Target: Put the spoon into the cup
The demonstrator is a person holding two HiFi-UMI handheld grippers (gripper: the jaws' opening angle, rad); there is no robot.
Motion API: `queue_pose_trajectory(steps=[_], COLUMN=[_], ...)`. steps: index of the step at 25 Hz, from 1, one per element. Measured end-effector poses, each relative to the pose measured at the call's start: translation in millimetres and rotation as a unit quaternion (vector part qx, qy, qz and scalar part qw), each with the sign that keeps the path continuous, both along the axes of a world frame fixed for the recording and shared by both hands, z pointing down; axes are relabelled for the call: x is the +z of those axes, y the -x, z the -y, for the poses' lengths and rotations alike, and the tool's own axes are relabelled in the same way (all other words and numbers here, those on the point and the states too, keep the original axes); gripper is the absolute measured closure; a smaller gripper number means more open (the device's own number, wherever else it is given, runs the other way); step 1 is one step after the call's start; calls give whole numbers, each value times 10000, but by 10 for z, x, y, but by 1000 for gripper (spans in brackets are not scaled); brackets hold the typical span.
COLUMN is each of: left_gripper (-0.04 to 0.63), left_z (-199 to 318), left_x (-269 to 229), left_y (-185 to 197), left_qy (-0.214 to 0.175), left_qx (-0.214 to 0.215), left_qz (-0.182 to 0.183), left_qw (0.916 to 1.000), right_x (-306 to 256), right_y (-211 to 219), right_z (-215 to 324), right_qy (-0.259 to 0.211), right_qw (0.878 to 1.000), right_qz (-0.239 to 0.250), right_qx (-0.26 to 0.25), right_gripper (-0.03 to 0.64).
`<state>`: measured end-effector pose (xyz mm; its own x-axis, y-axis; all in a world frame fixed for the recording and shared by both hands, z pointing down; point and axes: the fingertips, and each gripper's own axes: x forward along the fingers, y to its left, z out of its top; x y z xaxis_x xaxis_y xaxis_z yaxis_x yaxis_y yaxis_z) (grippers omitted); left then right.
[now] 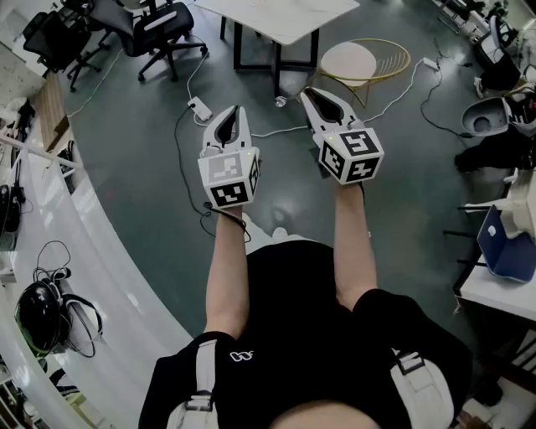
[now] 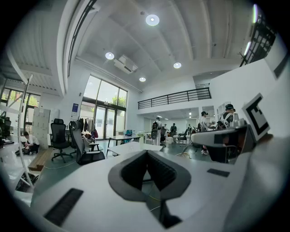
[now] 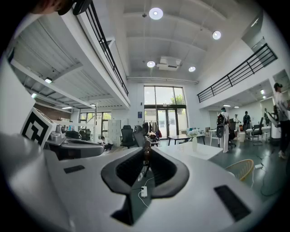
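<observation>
From my end, a thin brownish sliver (image 3: 146,154) shows in the narrow slit between the jaw tips of the right gripper (image 3: 146,150). It is too small for me to say whether it lies between them or far behind. The head view's top edge cuts off the white table (image 1: 280,17) and the office chair (image 1: 163,29), and the distant people (image 2: 205,118) in the left gripper view are too small to make out.
</observation>
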<state>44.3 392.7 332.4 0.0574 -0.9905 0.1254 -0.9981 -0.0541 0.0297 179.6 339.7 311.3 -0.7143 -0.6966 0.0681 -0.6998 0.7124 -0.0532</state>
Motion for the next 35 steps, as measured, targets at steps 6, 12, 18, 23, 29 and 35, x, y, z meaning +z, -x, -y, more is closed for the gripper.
queue_pose_trajectory(steps=[6, 12, 18, 23, 29, 35], left_gripper=[578, 578, 578, 578, 578, 578], left_z=[46, 123, 200, 342, 469, 747], left_x=[-21, -17, 12, -67, -2, 11], left_y=[28, -3, 149, 45, 162, 214], left_qy=[-12, 9, 63, 2, 53, 41], left_qx=[-39, -39, -249, -141, -254, -236], left_qz=[-66, -141, -334, -332, -444, -561], left_qw=[10000, 9999, 9991, 9994, 9987, 9981], right_x=[15, -9, -91, -181, -222, -183], right_y=[-18, -138, -261, -411, -352, -280], right_z=[55, 174, 302, 466, 611, 846], right_qy=[-15, 43, -15, -23, -16, 65], right_qw=[10000, 9994, 9990, 9981, 9979, 9971], right_qz=[24, 322, 398, 524, 574, 695], right_qx=[6, 112, 223, 333, 300, 315], right_gripper=[569, 568, 568, 568, 568, 568])
